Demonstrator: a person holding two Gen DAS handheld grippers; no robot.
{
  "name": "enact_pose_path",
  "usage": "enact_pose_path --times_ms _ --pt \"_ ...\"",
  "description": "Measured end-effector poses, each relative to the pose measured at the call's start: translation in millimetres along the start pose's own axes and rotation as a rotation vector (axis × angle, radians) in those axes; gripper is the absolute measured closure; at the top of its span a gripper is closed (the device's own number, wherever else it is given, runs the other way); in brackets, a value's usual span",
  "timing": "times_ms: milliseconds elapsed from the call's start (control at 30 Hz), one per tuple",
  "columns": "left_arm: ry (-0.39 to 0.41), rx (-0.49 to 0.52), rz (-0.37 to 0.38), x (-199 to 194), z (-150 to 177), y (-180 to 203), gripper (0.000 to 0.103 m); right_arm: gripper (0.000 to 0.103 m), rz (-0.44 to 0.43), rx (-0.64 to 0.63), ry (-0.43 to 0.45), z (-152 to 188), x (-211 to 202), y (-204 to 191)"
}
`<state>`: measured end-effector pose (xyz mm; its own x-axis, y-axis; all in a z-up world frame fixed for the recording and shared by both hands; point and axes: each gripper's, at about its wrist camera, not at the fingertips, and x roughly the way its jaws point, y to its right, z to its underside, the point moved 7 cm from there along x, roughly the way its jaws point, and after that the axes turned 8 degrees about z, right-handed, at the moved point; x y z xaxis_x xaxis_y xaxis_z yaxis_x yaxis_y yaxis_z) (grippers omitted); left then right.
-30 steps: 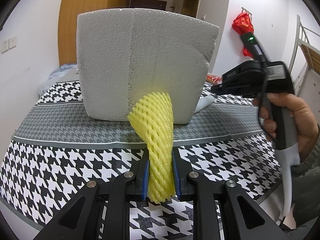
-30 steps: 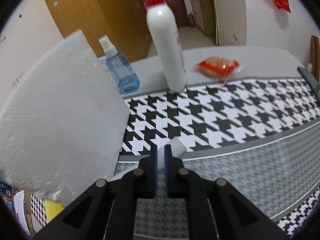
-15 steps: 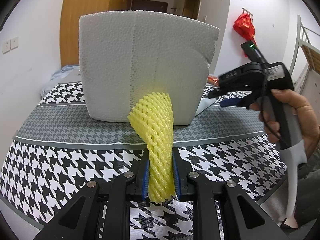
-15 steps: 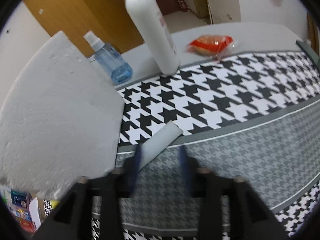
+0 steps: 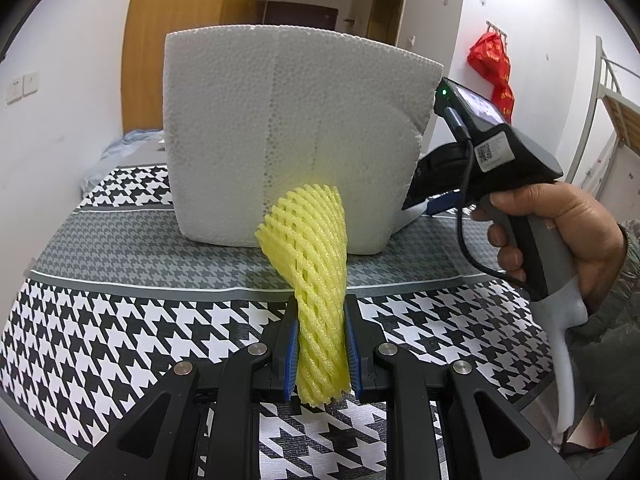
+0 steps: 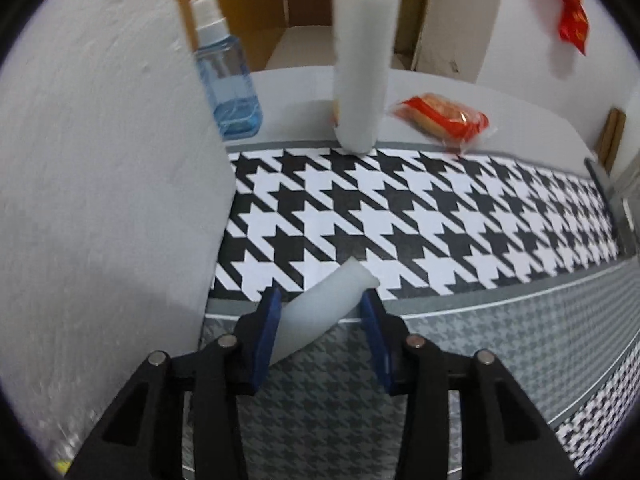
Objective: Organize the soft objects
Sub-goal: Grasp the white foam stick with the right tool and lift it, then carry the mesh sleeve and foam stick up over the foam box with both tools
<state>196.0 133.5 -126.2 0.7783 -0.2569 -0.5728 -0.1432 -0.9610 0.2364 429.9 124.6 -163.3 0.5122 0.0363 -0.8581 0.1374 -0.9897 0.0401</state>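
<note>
My left gripper is shut on a yellow foam net sleeve, which stands upright and twisted above the houndstooth cloth. Behind it stands a big white foam block. At that block's right end a hand holds my right gripper, pointing down. In the right wrist view, my right gripper straddles a white foam strip that lies slanted on the cloth beside the block. Its jaws are closing around the strip; the left pad is at the strip and the right pad stands just off it.
A blue spray bottle, a tall white bottle and a red snack packet stand along the table's far grey edge. The houndstooth cloth covers the table to the right. A red bag hangs on the wall.
My right gripper opened, let go of the white strip, then dipped down and forward so the strip lies between its jaws. My left gripper and the yellow net have stayed put.
</note>
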Motion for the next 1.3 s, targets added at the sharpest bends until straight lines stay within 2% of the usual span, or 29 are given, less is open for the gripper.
enact_pose_path --times_ms 67,133,167,333,467,667,767,967,1233,1300 --pt "0.004 0.000 -0.001 -1 0 0 0.082 0.077 -0.045 0.007 -0.004 -2 0 3" --pt "0.005 -0.001 0.000 -2 0 0 0.082 0.081 -0.083 0.004 -0.005 2 -9 16" --pt "0.007 0.000 0.001 -3 0 0 0.082 0.090 -0.119 0.022 -0.012 3 -11 22" --pt "0.007 -0.001 -0.004 -4 0 0 0.082 0.090 -0.114 0.041 0.054 6 -33 53" --pt "0.003 0.001 -0.006 -3 0 1 0.082 0.090 -0.100 0.008 0.116 14 -53 80" --pt "-0.004 -0.001 -0.011 -1 0 0 0.082 0.090 -0.134 -0.011 0.208 46 -107 110" --pt "-0.001 -0.002 -0.016 -1 0 0 0.082 0.090 -0.149 -0.025 0.286 66 -149 120" --pt "0.017 0.001 -0.026 -4 -1 2 0.082 0.090 -0.142 -0.074 0.383 91 -190 118" --pt "0.028 0.016 -0.044 -8 -6 9 0.082 0.089 -0.164 -0.089 0.448 120 -197 117" --pt "0.047 0.030 -0.047 -13 -11 15 0.082 0.089 -0.189 -0.090 0.454 117 -205 114"
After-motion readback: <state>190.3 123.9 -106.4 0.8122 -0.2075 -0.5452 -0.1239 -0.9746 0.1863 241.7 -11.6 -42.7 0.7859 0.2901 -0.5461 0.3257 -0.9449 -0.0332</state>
